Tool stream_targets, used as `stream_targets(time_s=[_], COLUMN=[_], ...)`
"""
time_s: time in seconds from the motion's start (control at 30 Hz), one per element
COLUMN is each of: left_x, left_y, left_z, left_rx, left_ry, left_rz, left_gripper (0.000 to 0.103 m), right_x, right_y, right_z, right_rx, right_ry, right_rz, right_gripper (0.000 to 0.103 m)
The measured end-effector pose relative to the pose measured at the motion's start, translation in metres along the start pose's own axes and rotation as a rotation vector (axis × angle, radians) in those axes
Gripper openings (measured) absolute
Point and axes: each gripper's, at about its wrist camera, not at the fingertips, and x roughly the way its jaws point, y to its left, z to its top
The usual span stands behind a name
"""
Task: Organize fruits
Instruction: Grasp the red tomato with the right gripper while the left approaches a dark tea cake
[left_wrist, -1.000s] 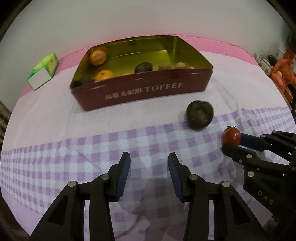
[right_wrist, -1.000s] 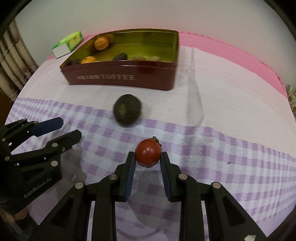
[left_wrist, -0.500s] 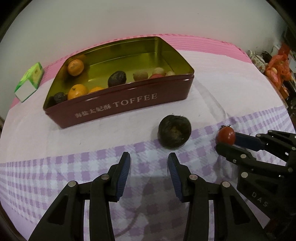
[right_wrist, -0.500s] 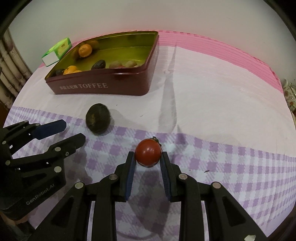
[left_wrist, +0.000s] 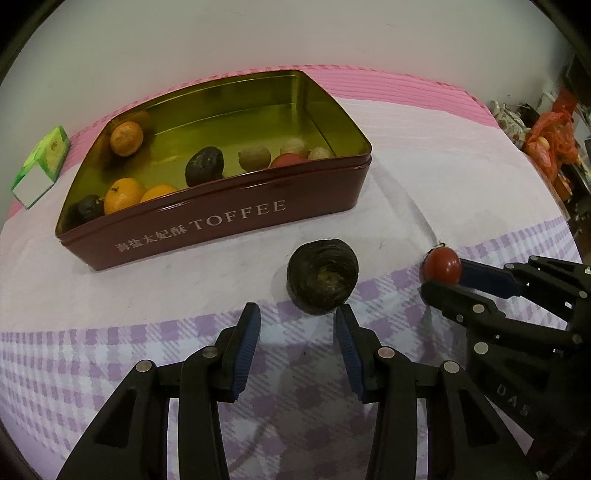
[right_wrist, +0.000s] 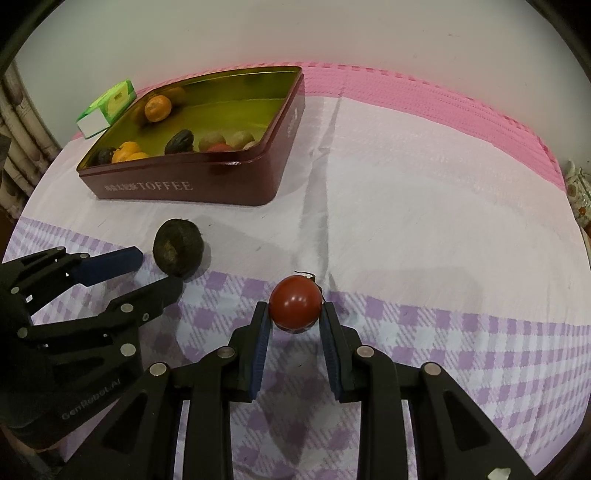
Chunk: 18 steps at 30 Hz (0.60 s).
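A dark wrinkled fruit (left_wrist: 322, 277) lies on the cloth in front of the maroon TOFFEE tin (left_wrist: 221, 218). My left gripper (left_wrist: 297, 314) is open, its fingertips just short of that fruit, with nothing between the pads. In the right wrist view the dark fruit (right_wrist: 178, 247) sits at the tips of the left gripper (right_wrist: 159, 271). My right gripper (right_wrist: 293, 306) is shut on a red tomato (right_wrist: 294, 302), held above the checked cloth to the right of the dark fruit. The tin (right_wrist: 184, 186) holds oranges, dark fruits, pale round fruits and something red.
A green and white box (left_wrist: 40, 162) lies left of the tin near the table's far edge. Orange bags and clutter (left_wrist: 550, 136) stand beyond the table's right side. A curtain (right_wrist: 14, 147) hangs at the left. A wall backs the table.
My left gripper has moved up to the dark fruit, which now sits at its fingertips. The right gripper has shifted sideways with the tomato still in it, and the tin shows further left.
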Motion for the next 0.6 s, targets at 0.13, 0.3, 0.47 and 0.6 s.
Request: stream_targets(time_s=[0.13,0.3,0.47,0.6], left_x=[0.001,0.001,0.000,0.001], left_y=[-0.002,-0.002,-0.004,-0.005], left_z=[0.001,0.003,0.007,0.008], left_rx=[0.005,0.006,0.004,0.001], left_ry=[0.000,-0.005,-0.012,-0.013], left_rz=[-0.003,-0.013,-0.019,-0.019], left_gripper=[0.044,0.044,0.045,0.048], right_x=[0.001,0.002,0.003,0.003], right_y=[-0.008,-0.021,-0.031,-0.037], right_z=[0.004,0.007,0.008,0.007], right_rx=[0.006,0.024,0.038,0.045], right_ry=[-0.001,-0.004,-0.005,-0.008], right_rz=[-0.011,-0.024,-0.028,-0.034], right_gripper=[0.025,0.025,0.025,0.025])
